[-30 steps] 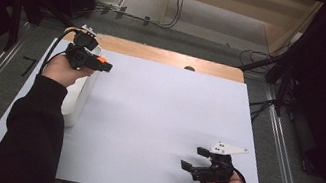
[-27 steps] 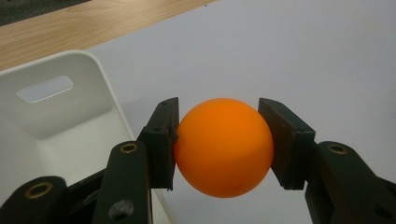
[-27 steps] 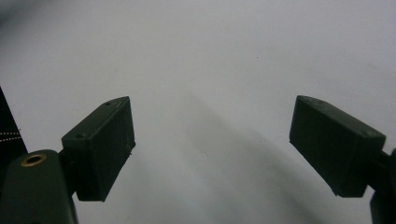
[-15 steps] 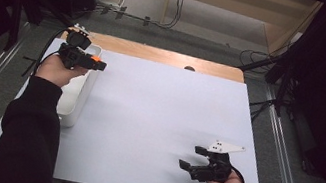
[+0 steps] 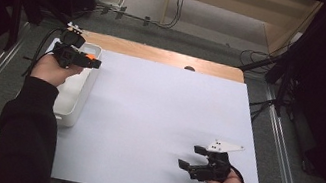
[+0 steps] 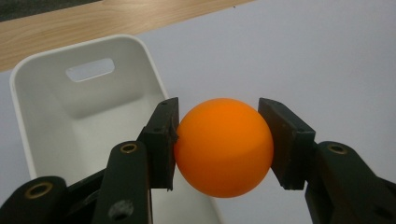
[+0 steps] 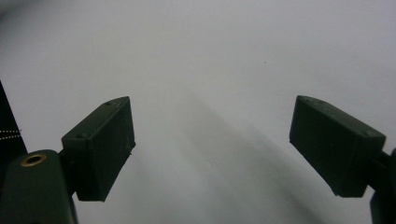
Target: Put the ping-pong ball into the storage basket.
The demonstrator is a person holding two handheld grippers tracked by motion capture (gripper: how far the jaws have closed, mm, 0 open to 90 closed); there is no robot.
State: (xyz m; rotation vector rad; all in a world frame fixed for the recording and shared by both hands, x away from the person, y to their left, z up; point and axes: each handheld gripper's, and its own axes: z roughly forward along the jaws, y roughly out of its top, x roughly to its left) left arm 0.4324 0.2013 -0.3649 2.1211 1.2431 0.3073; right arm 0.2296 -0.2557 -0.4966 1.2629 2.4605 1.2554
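Observation:
An orange ball [image 6: 223,147] sits clamped between the two black pads of my left gripper [image 6: 218,142]. In the high view that ball [image 5: 88,57] and the left gripper [image 5: 90,62] hover over the far end of a white bin [image 5: 76,99] at the table's left edge. The left gripper view looks into the bin [image 6: 88,107], whose inside looks bare where it is visible. My right gripper [image 5: 188,158] rests near the table's front right, jaws wide apart. In the right gripper view its pads [image 7: 100,144] frame only bare white tabletop, and the right gripper [image 7: 212,149] holds nothing.
A white sheet covers the table [image 5: 163,107], with a wooden strip [image 5: 167,56] along its far edge. Cables and dark stands lie on the floor beyond. A small dark spot [image 5: 189,68] sits at the far edge of the sheet.
The left hand with the ball has shifted slightly left and toward the far end of the bin. The right hand has stayed put.

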